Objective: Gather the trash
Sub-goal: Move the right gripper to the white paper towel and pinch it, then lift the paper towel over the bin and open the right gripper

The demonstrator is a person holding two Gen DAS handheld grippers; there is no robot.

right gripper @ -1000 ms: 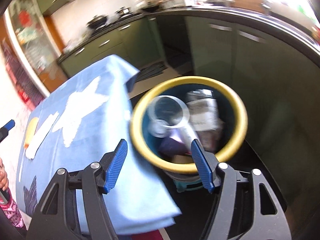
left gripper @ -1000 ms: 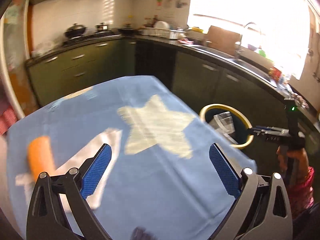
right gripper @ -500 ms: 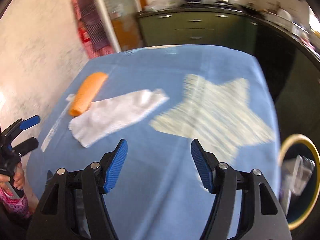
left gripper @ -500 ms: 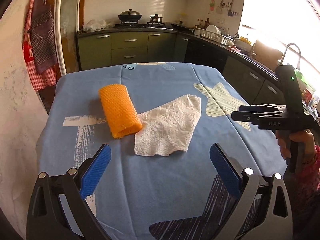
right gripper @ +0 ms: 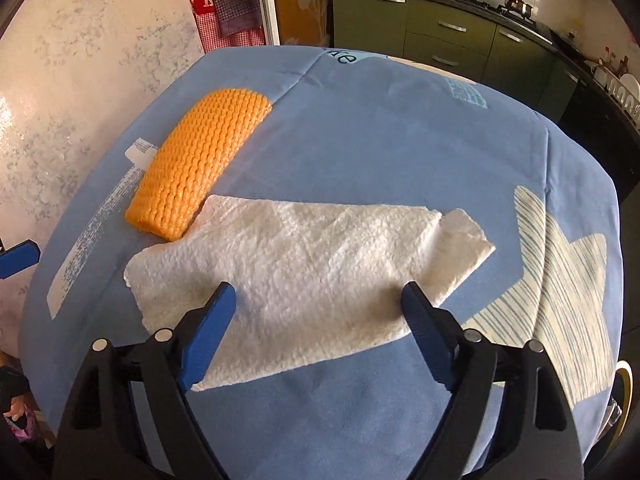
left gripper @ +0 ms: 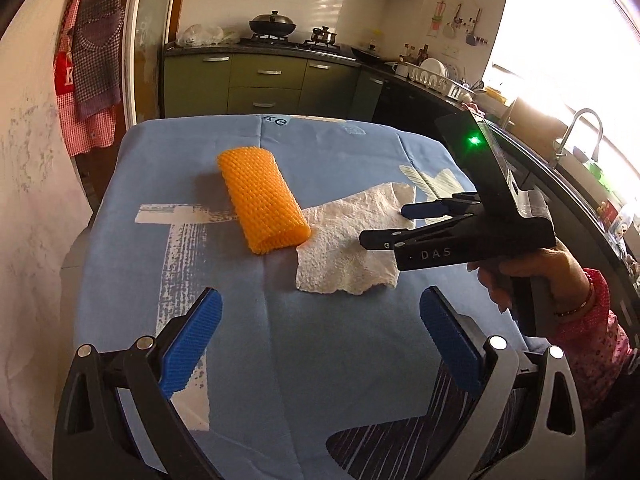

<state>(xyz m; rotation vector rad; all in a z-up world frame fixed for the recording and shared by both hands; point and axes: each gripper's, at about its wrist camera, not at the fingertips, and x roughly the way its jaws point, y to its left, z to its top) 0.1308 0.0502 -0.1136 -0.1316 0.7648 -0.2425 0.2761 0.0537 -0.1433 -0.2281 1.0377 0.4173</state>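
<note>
A crumpled white paper towel (right gripper: pixel 304 264) lies flat on the blue tablecloth (right gripper: pixel 380 128); it also shows in the left wrist view (left gripper: pixel 348 248). An orange foam net sleeve (right gripper: pixel 200 160) lies beside it, touching its corner, seen too in the left wrist view (left gripper: pixel 262 200). My right gripper (right gripper: pixel 318 300) is open and empty, its fingers over the near edge of the towel; it shows from the side in the left wrist view (left gripper: pixel 386 226). My left gripper (left gripper: pixel 320 312) is open and empty, over bare cloth in front of both items.
A yellow bin rim (right gripper: pixel 624 376) peeks past the table's right edge. Green kitchen cabinets (left gripper: pixel 264 84) and a counter with a sink tap (left gripper: pixel 580 128) run behind and right of the table. An apron (left gripper: pixel 90 60) hangs on the left wall.
My right gripper swung from the bin back over the table and now hovers at the paper towel. My left gripper turned toward the orange sleeve and towel and came a little closer.
</note>
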